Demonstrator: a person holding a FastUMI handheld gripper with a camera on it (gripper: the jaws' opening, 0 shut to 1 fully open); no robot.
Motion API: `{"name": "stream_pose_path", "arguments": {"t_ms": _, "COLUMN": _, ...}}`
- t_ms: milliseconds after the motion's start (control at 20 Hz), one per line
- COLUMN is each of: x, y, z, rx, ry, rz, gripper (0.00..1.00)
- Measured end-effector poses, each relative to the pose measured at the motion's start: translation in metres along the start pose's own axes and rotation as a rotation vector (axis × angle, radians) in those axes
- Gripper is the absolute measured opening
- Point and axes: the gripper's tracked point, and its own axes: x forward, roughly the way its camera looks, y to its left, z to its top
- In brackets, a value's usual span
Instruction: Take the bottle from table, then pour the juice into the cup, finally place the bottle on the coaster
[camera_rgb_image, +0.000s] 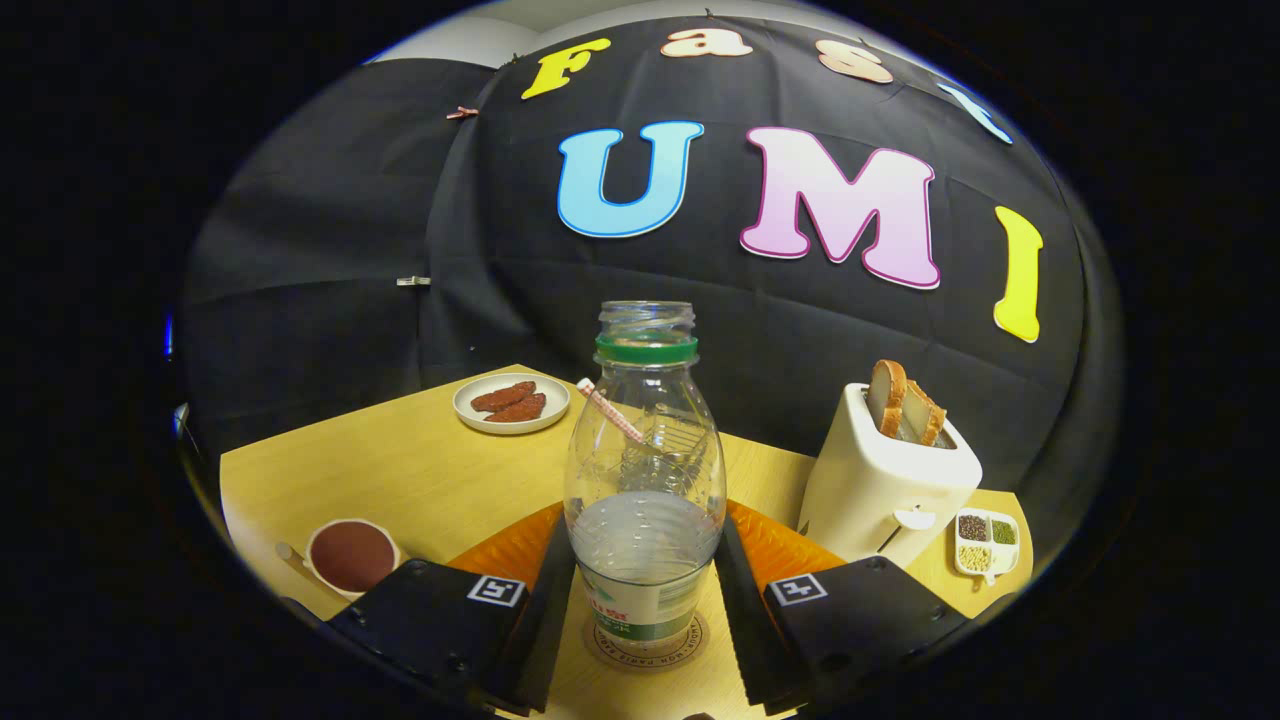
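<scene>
A clear plastic bottle (645, 470) with a green neck ring and no cap stands upright on a round coaster (645, 658), with a little pale liquid in its lower part. My gripper (645, 525) has one finger on each side of the bottle's lower body, and both press against it. The cup (350, 555), white and filled with dark red juice, sits on the table to the left of the left finger.
An orange mat (515, 545) lies just behind the bottle. A white toaster (885, 480) with bread slices stands at the right, beside a small tray of seeds (987, 540). A plate of red-brown pieces (512, 403) sits at the far table edge. A striped straw (610, 410) shows behind the bottle.
</scene>
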Motion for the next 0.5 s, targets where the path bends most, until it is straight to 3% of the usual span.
{"name": "stream_pose_path", "arguments": {"t_ms": 500, "x": 0.000, "y": -0.005, "z": -0.021, "rx": 0.027, "ry": -0.016, "rz": 0.007, "gripper": 0.76}}
